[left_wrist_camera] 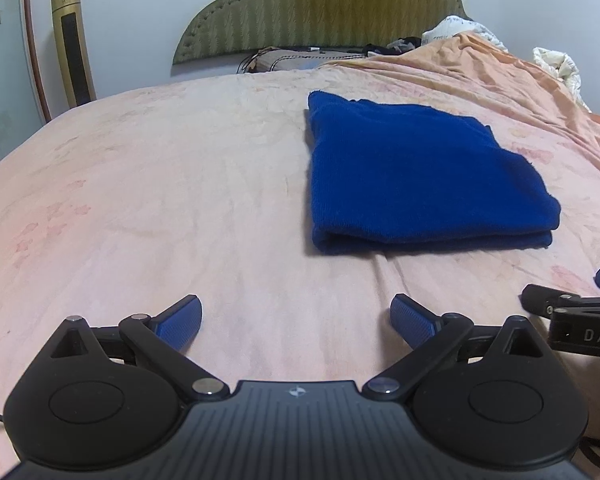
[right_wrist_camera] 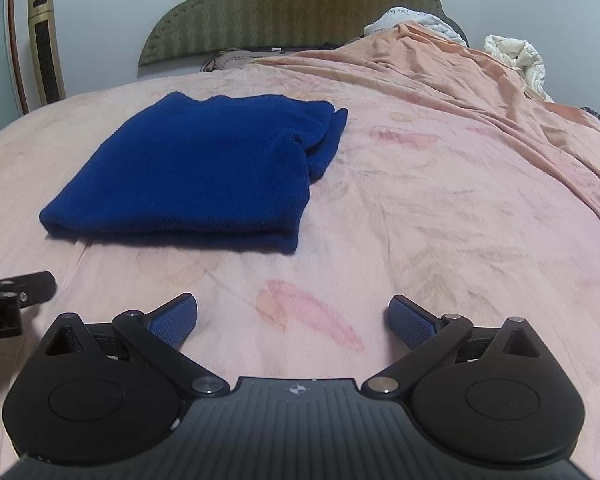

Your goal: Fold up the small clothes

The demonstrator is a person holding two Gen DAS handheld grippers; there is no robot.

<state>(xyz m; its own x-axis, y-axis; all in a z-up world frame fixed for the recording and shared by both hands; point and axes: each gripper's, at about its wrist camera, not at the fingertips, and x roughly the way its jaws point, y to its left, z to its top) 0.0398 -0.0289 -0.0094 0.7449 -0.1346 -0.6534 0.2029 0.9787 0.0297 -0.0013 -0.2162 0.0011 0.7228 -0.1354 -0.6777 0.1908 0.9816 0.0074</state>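
Pale pink bedsheet fills both views. The folded dark blue knitted garment lies ahead, between both tools: left gripper and right gripper, jaws spread wide, holding nothing. Its far edge looks bunched, unclear.

Blue knit garment: deep blue, soft fuzzy weave, folded into a compact, roughly rectangular stack. Lies flat on the pink bedsheet, mid-bed. Near edge is a rounded fold with at least two layers visible. On the side seen from the right wrist view, a lower layer sticks out past the top layer, slightly uneven.
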